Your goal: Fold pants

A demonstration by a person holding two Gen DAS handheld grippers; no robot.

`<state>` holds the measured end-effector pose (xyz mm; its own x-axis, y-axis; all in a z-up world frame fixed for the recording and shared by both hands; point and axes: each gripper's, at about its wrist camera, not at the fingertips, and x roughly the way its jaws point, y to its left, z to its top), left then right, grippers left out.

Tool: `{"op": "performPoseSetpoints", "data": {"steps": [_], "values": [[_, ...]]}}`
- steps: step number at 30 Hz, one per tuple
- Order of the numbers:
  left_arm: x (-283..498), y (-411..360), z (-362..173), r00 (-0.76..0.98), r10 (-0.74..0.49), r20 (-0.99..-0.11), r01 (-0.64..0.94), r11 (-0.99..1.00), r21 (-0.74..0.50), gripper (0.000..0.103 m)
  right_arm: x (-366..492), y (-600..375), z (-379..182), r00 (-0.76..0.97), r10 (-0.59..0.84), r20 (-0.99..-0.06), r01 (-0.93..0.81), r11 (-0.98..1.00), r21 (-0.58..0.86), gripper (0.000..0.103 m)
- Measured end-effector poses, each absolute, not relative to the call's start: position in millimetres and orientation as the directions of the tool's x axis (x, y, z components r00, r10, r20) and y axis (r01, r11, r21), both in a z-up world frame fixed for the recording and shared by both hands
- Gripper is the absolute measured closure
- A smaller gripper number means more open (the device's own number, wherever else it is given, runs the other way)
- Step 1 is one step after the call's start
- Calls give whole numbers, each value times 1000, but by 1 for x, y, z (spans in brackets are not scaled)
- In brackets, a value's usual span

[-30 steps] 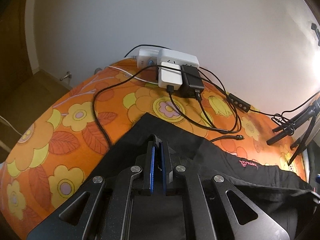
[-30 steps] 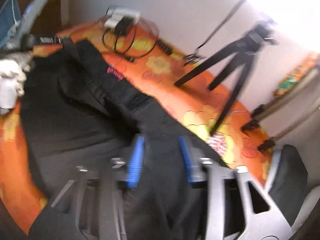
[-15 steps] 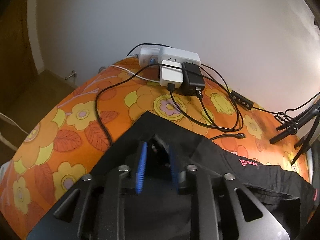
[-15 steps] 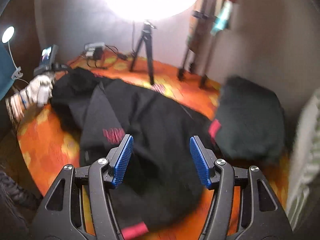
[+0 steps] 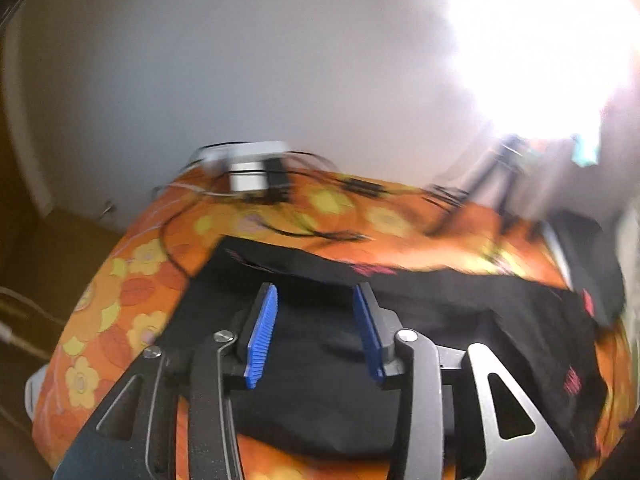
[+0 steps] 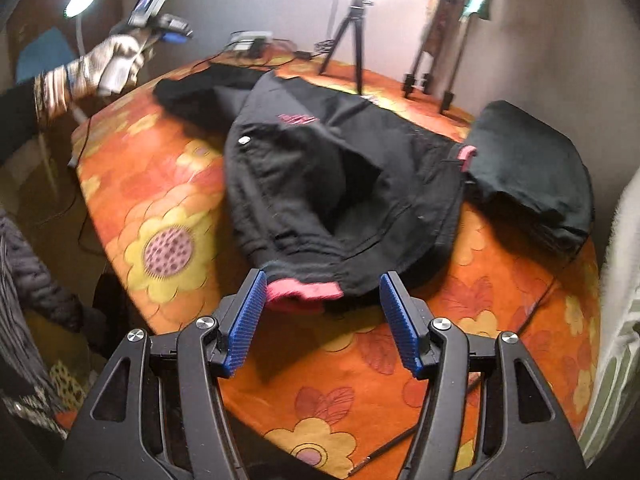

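Observation:
Black pants (image 6: 320, 176) with pink trim lie crumpled across an orange flowered table (image 6: 160, 200); a pink cuff (image 6: 304, 296) lies nearest me. My right gripper (image 6: 320, 320) is open and empty, its blue pads just in front of that cuff. My left gripper (image 5: 314, 320) is open and empty, raised above the far end of the pants (image 5: 440, 312); that view is blurred. In the right wrist view the left gripper (image 6: 160, 24) is held up in a gloved hand at the upper left, away from the cloth.
A folded black garment (image 6: 532, 168) lies at the table's right. A power strip with plugs and cables (image 6: 250, 42) sits at the far edge, also in the left wrist view (image 5: 256, 168). Tripods (image 6: 352, 40) stand on the far side. A bright lamp glares behind.
The left gripper opened, let go of the pants and lifted away. The right gripper pulled back and dropped to the near pink cuff, still open.

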<state>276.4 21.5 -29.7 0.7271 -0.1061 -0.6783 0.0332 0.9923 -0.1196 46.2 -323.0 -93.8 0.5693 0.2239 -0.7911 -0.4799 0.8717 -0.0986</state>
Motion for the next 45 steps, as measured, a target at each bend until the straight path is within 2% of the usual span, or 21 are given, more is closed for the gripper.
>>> {"op": "performPoseSetpoints", "data": {"steps": [3,8,10,12,15,16,18,19,21,23,29,30,32,35,40,41,42,43,44,45], "values": [[259,-10,-26,690,-215,-692,141,977,-163,64,39,-312,-104,566,221,-794,-528,837,-142,35],[251,-61,-37,597,-346,-724,256,937,-237,64,31,-291,-127,586,138,-799,-575,766,-289,34],[251,-78,-46,558,-384,-735,277,922,-271,62,31,-287,-134,605,98,-790,-572,744,-346,34],[253,-94,-57,518,-417,-747,292,907,-304,56,33,-289,-134,617,91,-782,-569,738,-363,34],[256,-114,-68,483,-429,-764,305,900,-312,56,38,-294,-130,633,93,-768,-558,742,-371,35],[256,-121,-71,476,-431,-767,311,898,-311,56,40,-296,-128,634,96,-767,-557,745,-367,37],[257,-130,-74,467,-431,-772,321,896,-306,56,45,-300,-126,626,102,-773,-555,754,-350,55],[258,-133,-75,463,-431,-775,323,896,-305,56,47,-301,-125,621,107,-777,-556,759,-340,58],[260,-139,-78,453,-432,-780,326,894,-306,56,52,-304,-124,614,116,-781,-556,765,-324,78],[263,-142,-80,444,-429,-786,324,895,-306,56,55,-305,-120,609,134,-782,-557,774,-301,89],[270,-150,-85,444,-445,-778,320,890,-326,57,64,-316,-100,650,147,-746,-511,811,-285,91],[271,-151,-85,450,-442,-776,320,891,-321,68,64,-318,-97,657,145,-740,-503,815,-287,91],[274,-155,-86,463,-431,-774,322,896,-306,81,72,-323,-90,682,121,-721,-470,828,-306,91],[276,-157,-85,492,-422,-762,327,900,-288,87,90,-333,-80,713,79,-696,-414,849,-328,92],[284,-159,-75,530,-391,-753,358,908,-219,86,141,-361,-62,750,5,-662,-279,909,-309,92],[286,-158,-73,525,-394,-754,368,904,-216,79,152,-366,-61,749,-1,-662,-261,919,-297,92],[290,-156,-71,510,-413,-755,386,894,-228,61,163,-370,-60,748,-7,-664,-246,926,-287,92],[294,-154,-68,506,-423,-752,403,886,-228,53,172,-374,-62,745,-11,-667,-235,931,-279,92],[298,-152,-65,517,-410,-751,414,888,-200,47,181,-377,-65,740,-12,-672,-233,934,-272,92],[301,-152,-64,524,-400,-751,429,887,-173,47,188,-379,-68,736,-9,-677,-234,935,-267,92]]}}
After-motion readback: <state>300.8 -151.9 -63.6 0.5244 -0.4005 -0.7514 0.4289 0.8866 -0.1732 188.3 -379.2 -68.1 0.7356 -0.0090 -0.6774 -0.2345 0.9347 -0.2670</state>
